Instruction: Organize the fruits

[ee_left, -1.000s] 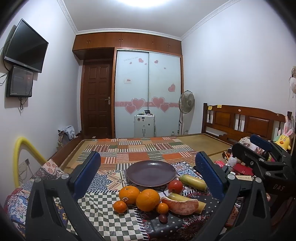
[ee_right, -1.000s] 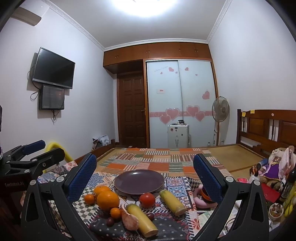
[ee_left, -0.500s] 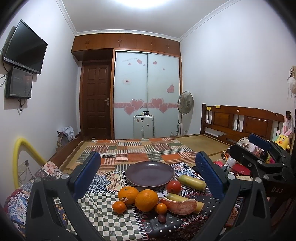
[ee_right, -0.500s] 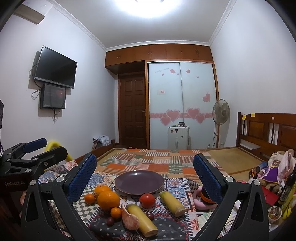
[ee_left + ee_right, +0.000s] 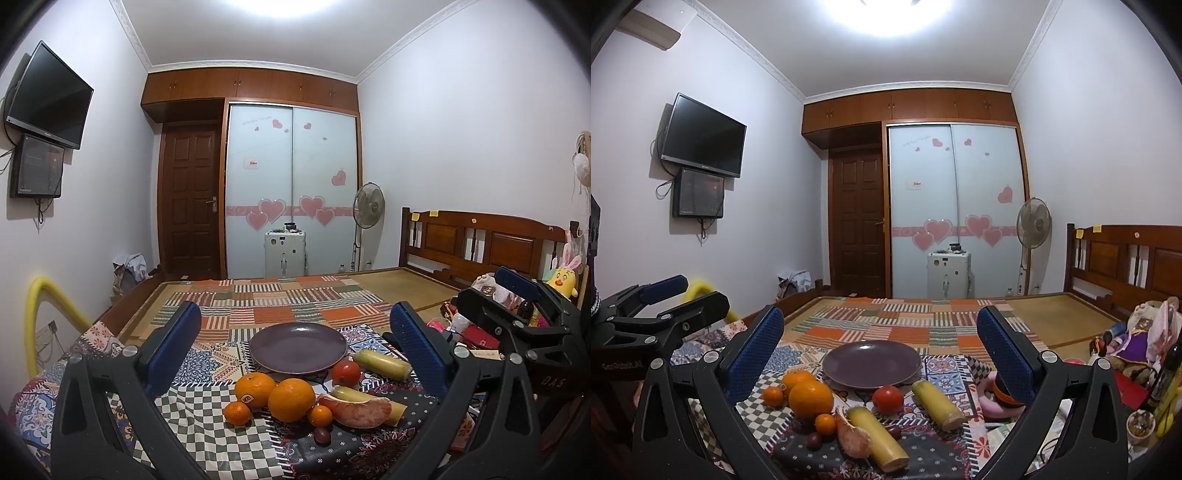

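An empty purple plate [image 5: 298, 347] [image 5: 871, 363] sits on a patchwork cloth. In front of it lie two large oranges [image 5: 291, 399] [image 5: 810, 398], small tangerines [image 5: 237, 412], a red tomato [image 5: 345, 373] [image 5: 887, 398], two yellow-green stalk pieces [image 5: 382, 364] [image 5: 938, 405], a peeled pomelo segment [image 5: 356, 410] [image 5: 854, 437] and a dark grape [image 5: 322, 435]. My left gripper [image 5: 295, 343] is open and empty, above and short of the fruit. My right gripper [image 5: 881, 347] is open and empty, likewise held back from the fruit.
The right gripper shows at the right of the left wrist view [image 5: 524, 317]; the left gripper shows at the left of the right wrist view [image 5: 646, 325]. Toys and clutter [image 5: 1137, 332] lie at the right. A wooden bed headboard [image 5: 480, 243] stands behind.
Both views have tilted and drifted slightly; the fruit and plate have not moved. Both grippers stay open and empty.
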{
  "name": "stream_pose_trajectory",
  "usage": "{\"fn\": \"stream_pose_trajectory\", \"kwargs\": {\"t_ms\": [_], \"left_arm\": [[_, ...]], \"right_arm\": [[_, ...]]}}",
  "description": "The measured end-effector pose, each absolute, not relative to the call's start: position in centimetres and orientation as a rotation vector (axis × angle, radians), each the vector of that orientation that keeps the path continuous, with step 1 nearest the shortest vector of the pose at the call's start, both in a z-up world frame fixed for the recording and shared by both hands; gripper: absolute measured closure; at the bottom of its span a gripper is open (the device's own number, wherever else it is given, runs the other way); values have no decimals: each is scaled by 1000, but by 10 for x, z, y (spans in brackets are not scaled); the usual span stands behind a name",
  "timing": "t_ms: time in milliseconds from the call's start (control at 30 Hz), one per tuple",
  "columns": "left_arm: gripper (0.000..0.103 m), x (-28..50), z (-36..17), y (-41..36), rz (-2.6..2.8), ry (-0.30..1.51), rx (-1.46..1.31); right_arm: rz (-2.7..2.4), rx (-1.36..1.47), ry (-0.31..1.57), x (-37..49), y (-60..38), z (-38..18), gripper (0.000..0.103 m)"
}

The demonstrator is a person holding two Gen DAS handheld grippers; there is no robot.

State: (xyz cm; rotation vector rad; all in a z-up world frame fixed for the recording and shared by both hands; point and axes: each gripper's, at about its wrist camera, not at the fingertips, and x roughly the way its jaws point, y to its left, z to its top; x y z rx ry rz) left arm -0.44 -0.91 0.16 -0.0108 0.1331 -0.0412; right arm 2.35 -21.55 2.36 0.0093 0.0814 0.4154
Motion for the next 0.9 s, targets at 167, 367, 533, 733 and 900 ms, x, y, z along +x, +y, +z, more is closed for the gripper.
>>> {"fn": "stream_pose_trajectory", "kwargs": {"t_ms": [167,367,533,733,900], "left_arm": [[0,-5,2,-9,-45,133,-9],[0,-4,2,-9,-48,131,-9],[0,-5,1,-9,-47,131,-8],[0,-3,-1,-8,-48,139,-14],[0,2,-7,-4,-51,154,-23]], "right_arm": [[413,11,82,23,-216,23,0],[412,19,85,24,-217,23,0],[411,25,88,26,-218,21,0],[400,20,86,27,-217,17,0],[384,-15,89,30,-212,12,0]]}}
